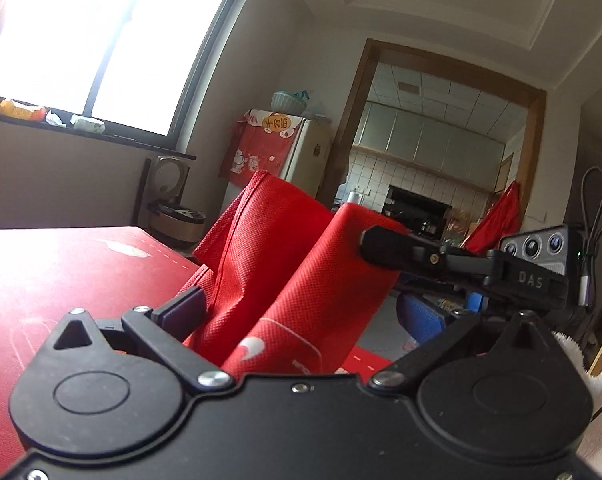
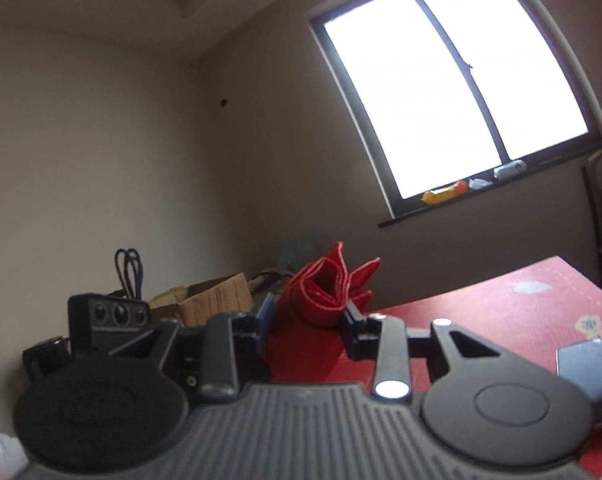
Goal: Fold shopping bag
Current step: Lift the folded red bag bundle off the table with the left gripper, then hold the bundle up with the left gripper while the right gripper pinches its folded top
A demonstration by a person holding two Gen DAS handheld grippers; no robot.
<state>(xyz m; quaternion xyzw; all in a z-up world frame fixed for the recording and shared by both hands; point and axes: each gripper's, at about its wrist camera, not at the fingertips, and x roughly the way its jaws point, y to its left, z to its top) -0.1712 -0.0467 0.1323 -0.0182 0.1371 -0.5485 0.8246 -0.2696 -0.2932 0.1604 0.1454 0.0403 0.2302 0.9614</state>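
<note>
Red non-woven shopping bag [image 1: 285, 264] held up off the red surface [image 1: 61, 280].
Light, limp, creasing cloth; left gripper [image 1: 261, 308] and right gripper [image 2: 307, 316] fingers pinch it; hold hems, twelve o'clock.

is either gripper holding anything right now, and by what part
Both hold the red non-woven fabric shopping bag, lifted above the red table. The left gripper grips bunched fabric; the right gripper pinches its folded-over edge.

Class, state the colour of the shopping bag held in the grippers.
Red, with a white printed mark; the shopping bag shows best in the left wrist view.

Both wrist views look low across the red table [image 1: 61, 280], close on the bag [image 2: 321, 300].
</note>
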